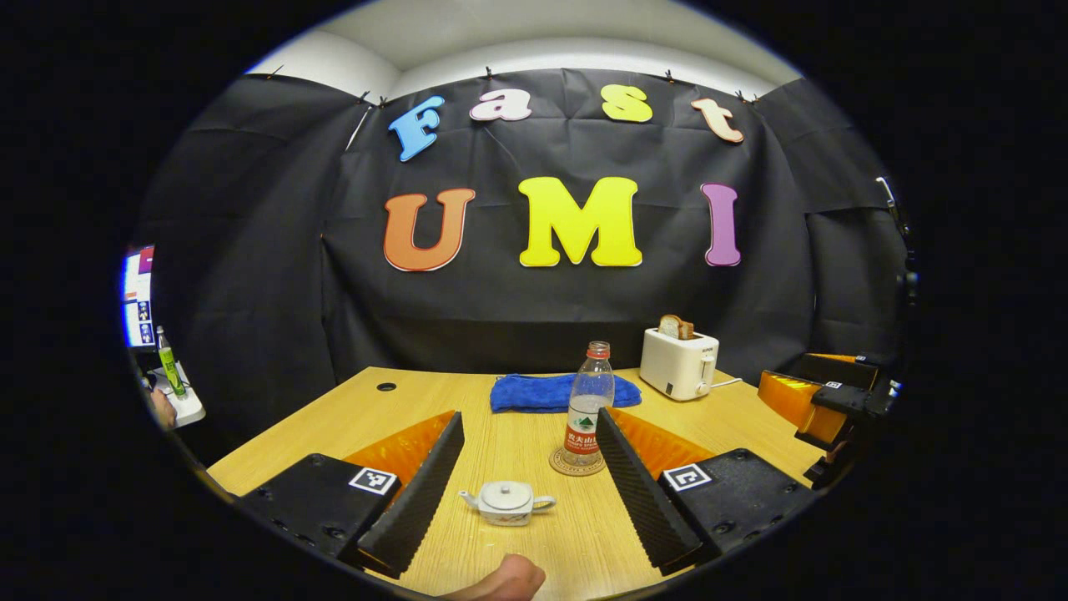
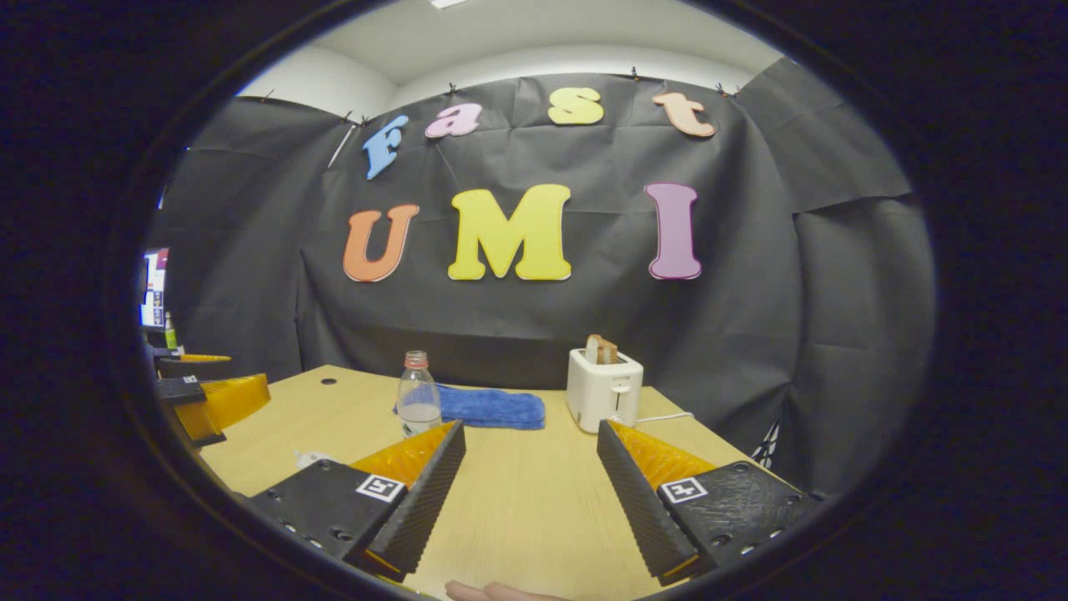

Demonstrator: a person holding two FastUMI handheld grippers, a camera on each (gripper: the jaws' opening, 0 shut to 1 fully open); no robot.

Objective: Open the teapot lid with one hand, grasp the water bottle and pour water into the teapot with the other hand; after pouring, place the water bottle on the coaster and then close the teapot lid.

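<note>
I hold my left gripper (image 1: 528,484) with fingers spread wide; the small white ceramic teapot (image 1: 507,502), lid on, sits on the wooden table (image 1: 517,417) straight between them, spout left. My right gripper (image 2: 530,492), likewise spread, faces bare table, the clear plastic water bottle (image 2: 417,394) well off left.

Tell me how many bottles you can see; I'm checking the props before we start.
2. The water bottle stands on the coaster mid-table behind the teapot; a green bottle stands off the table at far left. Others may be hidden.
</note>
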